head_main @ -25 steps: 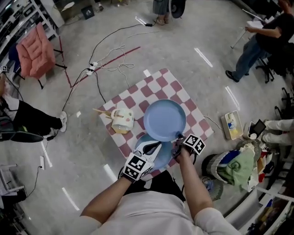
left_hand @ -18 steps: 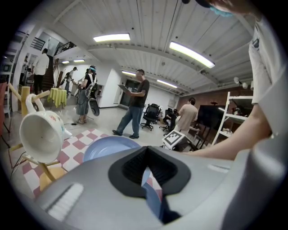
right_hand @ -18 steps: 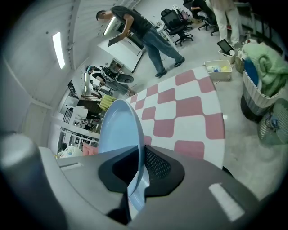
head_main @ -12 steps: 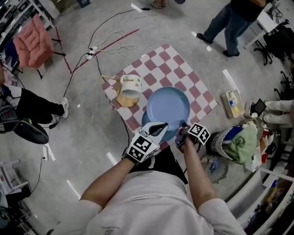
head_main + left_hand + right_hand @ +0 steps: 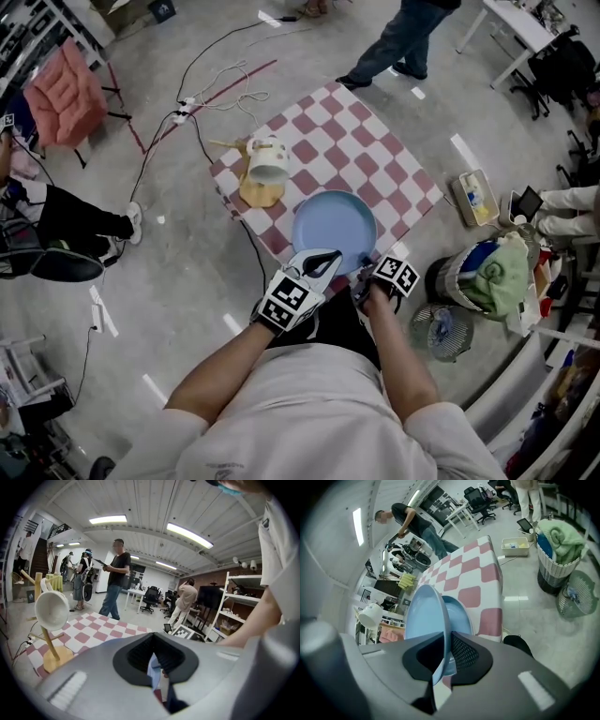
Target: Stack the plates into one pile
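Plainly, the pale-blue round plate is pinched only at its 5 o'clock rim by the right gripper, whose jaws are closed tight on that thin edge. In the right gripper view it hangs just above the second pale-blue plate, which lies flat on the cloth. From the head view the top plate covers the lower one almost entirely, so the two look close to lined up.

The main risk, as I judge it, is that single-edge hold. The plate's weight sits far from the jaws, so it could pivot or slip in them and land hard or off-centre, chipping a rim. Letting go while it is tilted would let the far edge slap down or slide. The pile also sits near the table's 6 o'clock edge, so a nudge toward the person could push it over.

The left gripper hovers at the plate's 7 o'clock rim. Its jaws are drawn together to a thin slit with nothing gripped, though a sliver of pale blue shows through the slit. A careless move there could knock the plate.

A pink-and-white checked cloth covers the table. At 11 o'clock from the plates, a white mug hangs on a wooden stand, well apart from them.

Around the table is grey floor. Cables and a pink padded chair lie toward 10 to 11 o'clock, and a person stands at 12. A basket with green cloth and a fan sit toward 4.
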Demonstrator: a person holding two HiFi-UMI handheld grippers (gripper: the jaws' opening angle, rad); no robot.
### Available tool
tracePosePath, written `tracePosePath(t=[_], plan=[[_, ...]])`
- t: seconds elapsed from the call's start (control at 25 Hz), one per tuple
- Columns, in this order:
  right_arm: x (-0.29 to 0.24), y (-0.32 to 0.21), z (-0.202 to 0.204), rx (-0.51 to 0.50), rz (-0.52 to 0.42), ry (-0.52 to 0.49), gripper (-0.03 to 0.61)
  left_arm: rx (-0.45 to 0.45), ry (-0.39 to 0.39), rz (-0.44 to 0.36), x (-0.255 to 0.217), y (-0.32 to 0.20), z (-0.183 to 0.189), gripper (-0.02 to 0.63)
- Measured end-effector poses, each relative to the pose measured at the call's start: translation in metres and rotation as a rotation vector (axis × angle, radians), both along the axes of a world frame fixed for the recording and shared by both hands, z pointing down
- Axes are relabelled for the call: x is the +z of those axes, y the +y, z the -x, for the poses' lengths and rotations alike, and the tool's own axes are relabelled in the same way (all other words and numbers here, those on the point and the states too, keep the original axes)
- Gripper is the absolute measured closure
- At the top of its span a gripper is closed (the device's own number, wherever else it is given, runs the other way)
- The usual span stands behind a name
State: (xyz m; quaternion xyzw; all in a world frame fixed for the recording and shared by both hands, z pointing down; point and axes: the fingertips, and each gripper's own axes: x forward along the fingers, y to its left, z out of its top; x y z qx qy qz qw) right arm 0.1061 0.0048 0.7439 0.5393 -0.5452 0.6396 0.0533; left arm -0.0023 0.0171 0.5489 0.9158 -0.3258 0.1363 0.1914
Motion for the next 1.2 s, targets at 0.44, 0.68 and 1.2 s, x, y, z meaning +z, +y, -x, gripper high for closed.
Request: tracePosePath(t=[0.44,0.68,1.2], plan=[[0.024,0.002,0.01,-0.051,0.044,0.075,0.54,-0.028,-0.011,0.002,0.002,0.006,0.017,0.607],[0.038,0.015,-0.003,-0.276,0.116,0.321,0.491,-0.03,0.006,0.023,0.014,0.001,0.012,0.607],[-0.075,-0.03,0.011,-0.343,-0.194,0.388,0.554,-0.029,0.002,0.063,0.003,-0.022,0.008,0.607]])
